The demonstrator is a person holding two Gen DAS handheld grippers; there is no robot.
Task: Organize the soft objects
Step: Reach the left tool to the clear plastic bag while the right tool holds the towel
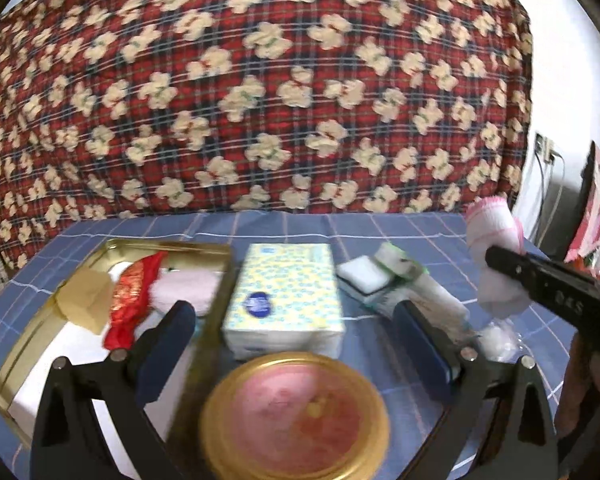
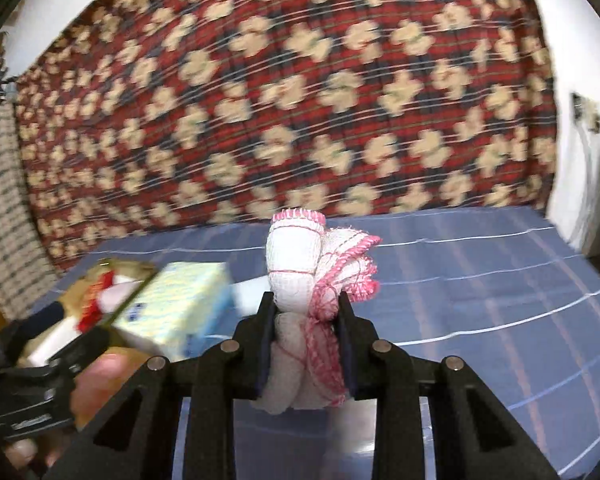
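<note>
Gauze roll: white mesh cloth with pink stitched edging, the rolled cloth is being held up off the counter, pinched around its lower half.
Right claw: the right claw is gripping the cloth, jaws drawn in close with fabric bulging above and below the pads (a firm squeeze, by the look of it).
Left claw: the left claw is hanging wide open over the near edge, holding nothing; a round gold-rimmed lid is lying between its fingers, not touched as far as I can tell.
Gold tin: the open gold tin is sitting at the left, already holding a red brocade pouch, a pink fluffy item and a tan paper piece.
Tissue pack: the tissue pack is lying just beside the tin's right wall.
Sponges: a white sponge and wrapped items are lying to the right of the pack, not yet sorted.
Step in hand: carrying the cloth, probably toward the tin.
Next move: calls for crossing leftward over the tissue pack, lowering into a bare part of the tin, then easing the jaws apart.
Risk: loose pink edging may be snagging on a pad at release.
</note>
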